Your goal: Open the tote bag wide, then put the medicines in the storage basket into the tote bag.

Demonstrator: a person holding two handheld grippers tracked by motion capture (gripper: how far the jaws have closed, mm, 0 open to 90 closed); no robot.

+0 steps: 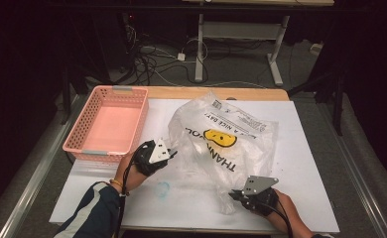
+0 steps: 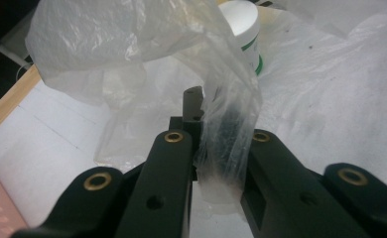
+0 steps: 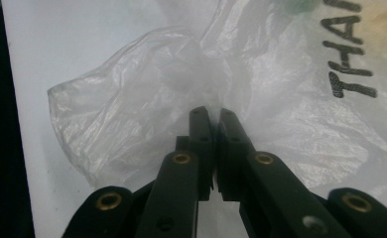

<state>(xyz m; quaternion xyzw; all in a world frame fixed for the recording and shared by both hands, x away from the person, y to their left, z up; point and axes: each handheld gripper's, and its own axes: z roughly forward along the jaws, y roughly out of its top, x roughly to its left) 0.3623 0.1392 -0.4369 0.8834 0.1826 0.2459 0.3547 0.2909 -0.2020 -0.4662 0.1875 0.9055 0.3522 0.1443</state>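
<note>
Plastic bag: clear, printed with a yellow smiley and black lettering, lying crumpled across the middle of the table, on its white sheet.
Left tongs: pressed together on a twisted strip of the bag's film at the bag's left edge; in the high view they sit just beside the pink basket.
Right tongs: jaws pressed together, pinching a bunched fold of the bag at its near corner, close to the table's front edge.
White tub: round, with a green band, seen through the film inside the bag.
Basket: at the table's far left.
</note>
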